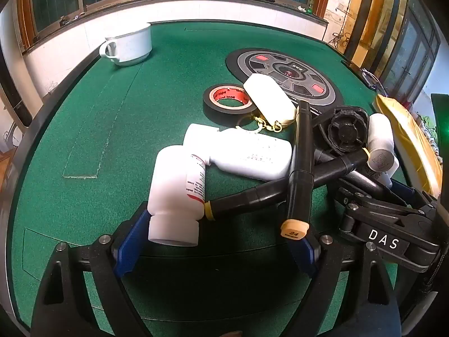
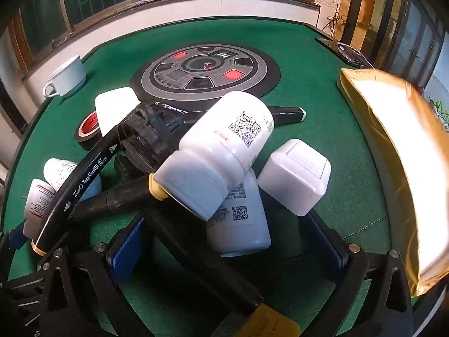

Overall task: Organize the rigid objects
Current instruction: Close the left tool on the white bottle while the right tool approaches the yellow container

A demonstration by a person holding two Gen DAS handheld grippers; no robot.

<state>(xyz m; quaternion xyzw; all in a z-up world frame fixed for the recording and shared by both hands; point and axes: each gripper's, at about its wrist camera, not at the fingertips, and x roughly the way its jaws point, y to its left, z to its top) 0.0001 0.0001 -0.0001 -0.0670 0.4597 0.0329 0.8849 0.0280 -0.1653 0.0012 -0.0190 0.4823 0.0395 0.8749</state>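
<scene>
1. Left gripper (image 1: 216, 241): jaws spread wide, nothing clamped. A white bottle (image 1: 176, 196) lies w/ its cap end btwn the blue pads, near the left pad; contact unclear.
2. Marker w/ tan end cap (image 1: 300, 174) crosses a second black marker (image 1: 252, 196) just beside the right pad.
3. Larger white bottle (image 1: 249, 154) lies behind them; black tape roll (image 1: 228, 102) and white keychain case (image 1: 269, 98) further back.
4. Right gripper (image 2: 238, 241): jaws wide apart, gripping nothing. QR-labelled bottle (image 2: 224, 146) rests atop the pile above another bottle (image 2: 241, 224) lying btwn the pads.
5. White square box (image 2: 294, 177) sits near the right pad.
6. All on green felt table (image 1: 84, 140); white cup (image 1: 129, 45) at far left, gold box (image 2: 393, 154) at right.
</scene>
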